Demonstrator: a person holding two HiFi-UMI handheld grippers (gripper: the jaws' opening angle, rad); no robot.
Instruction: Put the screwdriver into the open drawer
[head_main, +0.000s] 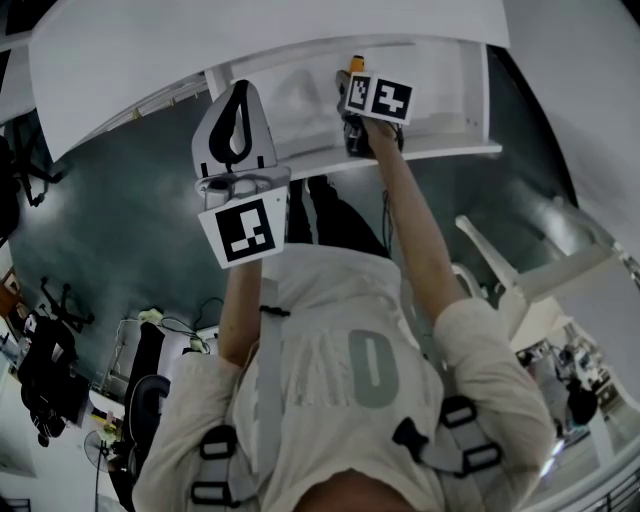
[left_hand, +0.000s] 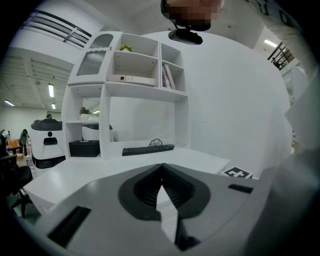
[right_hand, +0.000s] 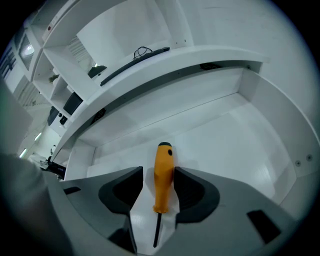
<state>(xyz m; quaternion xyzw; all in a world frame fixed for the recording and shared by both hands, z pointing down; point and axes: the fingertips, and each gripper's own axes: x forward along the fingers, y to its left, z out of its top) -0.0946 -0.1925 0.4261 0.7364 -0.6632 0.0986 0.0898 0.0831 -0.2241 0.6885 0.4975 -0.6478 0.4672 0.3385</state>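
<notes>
The place reads as an open-plan office with something of a lab about it. A white tabletop carries a black keyboard and a white shelf unit holding books, a small plant and a black box. An open drawer sits under the tabletop's edge. Beyond, a rounded white machine stands in a large hall under ceiling strip lights. The head view shows a dark floor and black office chairs.

An orange-handled screwdriver, black-capped with a thin dark shaft, sits inside the open white drawer, handle pointing toward its back.
</notes>
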